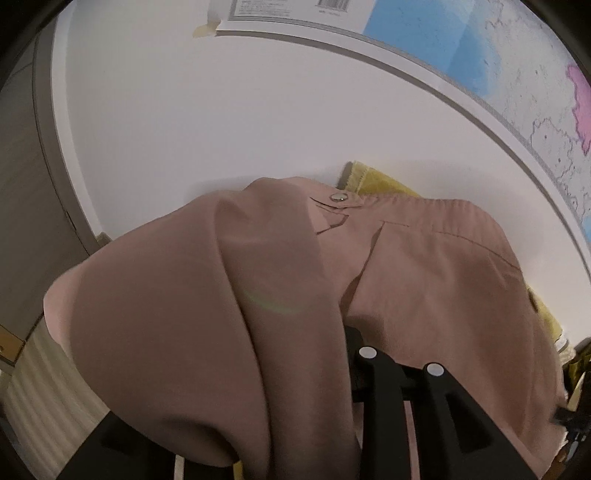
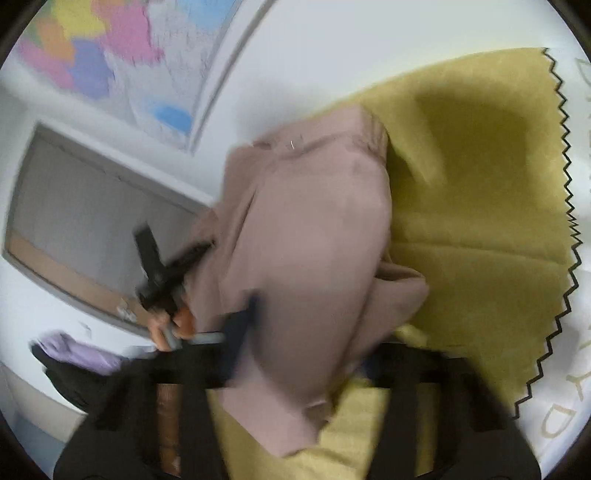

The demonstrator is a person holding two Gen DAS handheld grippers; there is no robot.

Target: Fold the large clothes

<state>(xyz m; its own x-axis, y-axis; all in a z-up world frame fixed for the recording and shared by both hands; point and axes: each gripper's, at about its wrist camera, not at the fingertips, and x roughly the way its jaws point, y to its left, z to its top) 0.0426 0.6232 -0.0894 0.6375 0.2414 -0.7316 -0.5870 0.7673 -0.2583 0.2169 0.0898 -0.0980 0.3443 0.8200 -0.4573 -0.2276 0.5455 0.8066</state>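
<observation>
Item: pink garment [image 1: 229,295], draped over both your tongs and lifted above the yellow cloth [image 2: 480,221] on the white worktop [image 1: 184,129], its snap waistband at the far end and its long axis running from there back toward you. Left tongs [image 1: 399,363]: fabric lies across the fingers; grip state cannot be told. Right tongs [image 2: 332,373]: fingers buried under the fold, likewise untellable; both sit equally near, so the next fold likely carries the near end far.

We are seeing a barcode [image 1: 332,4] and fine print on the map sheet [image 1: 295,14] at twelve o'clock; we are reading none of it.
</observation>
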